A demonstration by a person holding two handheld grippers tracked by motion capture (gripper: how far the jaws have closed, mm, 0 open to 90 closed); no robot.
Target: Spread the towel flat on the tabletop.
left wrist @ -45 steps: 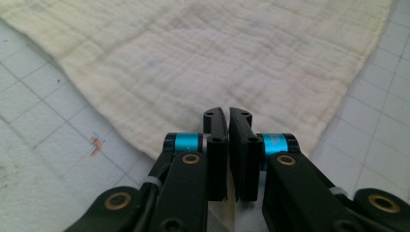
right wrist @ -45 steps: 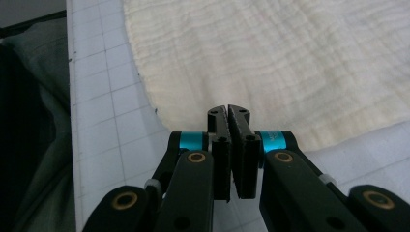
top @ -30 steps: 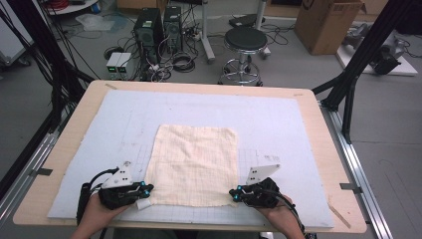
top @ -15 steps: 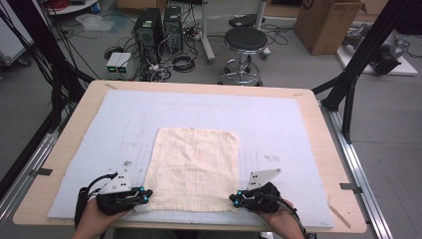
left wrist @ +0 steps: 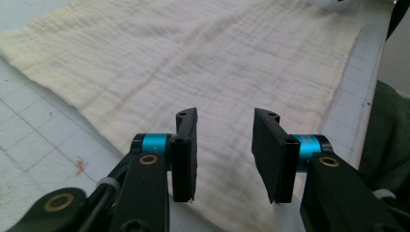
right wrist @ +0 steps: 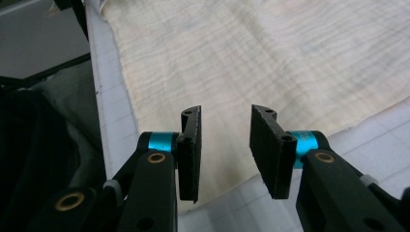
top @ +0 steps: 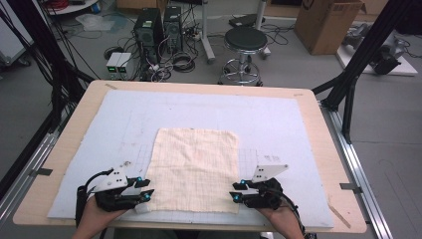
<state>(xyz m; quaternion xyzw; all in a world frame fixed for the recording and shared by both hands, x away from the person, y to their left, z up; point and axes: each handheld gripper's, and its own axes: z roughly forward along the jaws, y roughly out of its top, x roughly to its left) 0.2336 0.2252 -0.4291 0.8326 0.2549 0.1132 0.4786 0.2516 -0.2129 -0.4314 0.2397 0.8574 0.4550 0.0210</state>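
Cream waffle-weave cloth [top: 194, 168] lies flat, faintly creased

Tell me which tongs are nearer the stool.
Right. The right tongs sit at the cloth's near right corner, roughly in line with the stool; the left tongs sit at its near left corner, farther across.

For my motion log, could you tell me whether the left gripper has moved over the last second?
Yes: the left gripper has slid toward the table's near edge.
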